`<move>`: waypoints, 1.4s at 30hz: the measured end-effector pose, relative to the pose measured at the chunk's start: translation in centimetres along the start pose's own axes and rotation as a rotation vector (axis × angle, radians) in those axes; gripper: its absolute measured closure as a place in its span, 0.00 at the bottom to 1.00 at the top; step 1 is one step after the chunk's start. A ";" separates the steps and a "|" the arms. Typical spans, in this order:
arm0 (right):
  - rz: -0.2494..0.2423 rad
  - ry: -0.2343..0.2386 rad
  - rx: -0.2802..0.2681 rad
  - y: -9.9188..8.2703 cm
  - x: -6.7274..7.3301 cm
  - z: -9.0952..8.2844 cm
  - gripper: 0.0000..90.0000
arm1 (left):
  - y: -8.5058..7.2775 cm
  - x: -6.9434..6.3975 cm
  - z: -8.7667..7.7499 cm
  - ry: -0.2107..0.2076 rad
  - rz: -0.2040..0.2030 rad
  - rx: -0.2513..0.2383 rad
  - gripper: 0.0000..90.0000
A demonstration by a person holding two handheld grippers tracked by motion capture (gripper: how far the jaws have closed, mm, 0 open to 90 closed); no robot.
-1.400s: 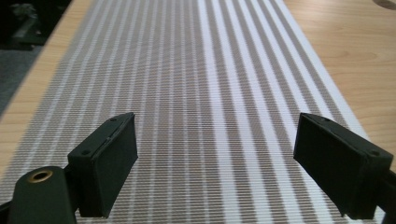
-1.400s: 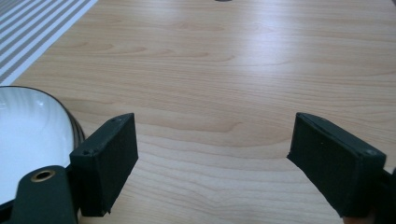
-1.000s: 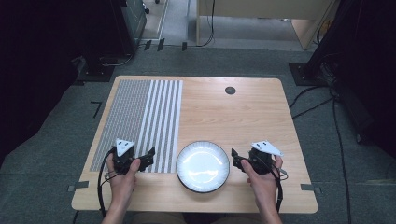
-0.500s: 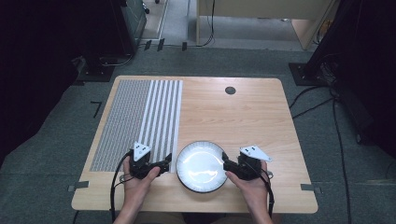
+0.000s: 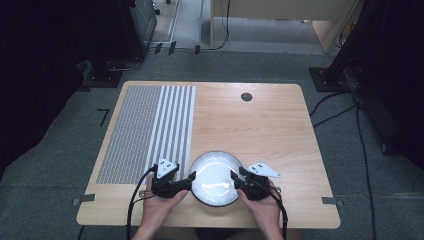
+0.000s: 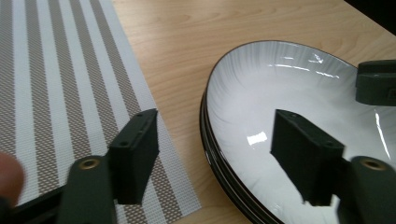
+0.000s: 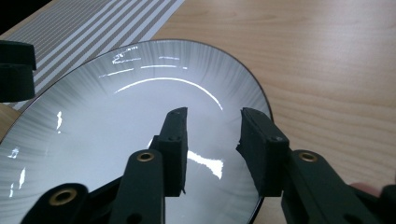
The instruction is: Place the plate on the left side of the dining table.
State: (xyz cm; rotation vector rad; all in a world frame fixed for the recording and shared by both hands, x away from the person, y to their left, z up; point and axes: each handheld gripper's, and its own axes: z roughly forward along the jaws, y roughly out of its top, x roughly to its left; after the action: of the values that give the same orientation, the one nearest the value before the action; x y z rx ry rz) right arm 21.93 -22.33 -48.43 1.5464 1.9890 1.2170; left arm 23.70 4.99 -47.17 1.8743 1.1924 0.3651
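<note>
High view: we are bringing the left gripper [image 5: 191, 179] and right gripper [image 5: 234, 178] to opposite rims of the plate [image 5: 216, 177].
Left gripper view: our jaws, just closing, are straddling the plate's rim, one over the striped mat [image 6: 56, 84]; not pressing.
Right gripper view: our jaws are narrowing over the plate's edge, gap showing.

Light wood worktop [image 5: 260, 125], rounded corners, standing on grey floor [image 5: 55, 165]. Grey-and-white striped mat [image 5: 150, 130] lies flat on its left part, reaching the far edge. White dark-rimmed plate [image 5: 216, 179] sits near the front edge, just right of the mat. Small dark round disc [image 5: 246, 97] near the far edge.
</note>
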 end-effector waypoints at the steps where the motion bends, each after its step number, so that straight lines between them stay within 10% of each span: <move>1: 0.008 0.005 0.006 -0.1 0.0 0.0 0.72 | 0.0 0.0 0.0 0.000 0.000 0.000 0.41; 14: 0.086 0.048 0.075 -0.9 0.1 0.2 0.90 | -0.7 -0.3 0.6 -0.024 0.029 0.057 0.84; 31: 0.158 -0.026 -0.006 -1.2 -0.2 -0.2 0.93 | -0.9 -0.1 0.5 -0.040 0.023 0.039 0.88; 42: 0.169 0.016 0.031 -1.5 0.0 0.3 0.91 | -0.9 0.0 0.2 -0.040 0.020 0.022 0.92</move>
State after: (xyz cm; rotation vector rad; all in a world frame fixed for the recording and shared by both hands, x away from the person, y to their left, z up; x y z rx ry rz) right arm 21.20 -22.27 -49.76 1.7558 1.9272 1.2706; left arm 23.34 5.00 -47.99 1.9048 1.1559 0.3260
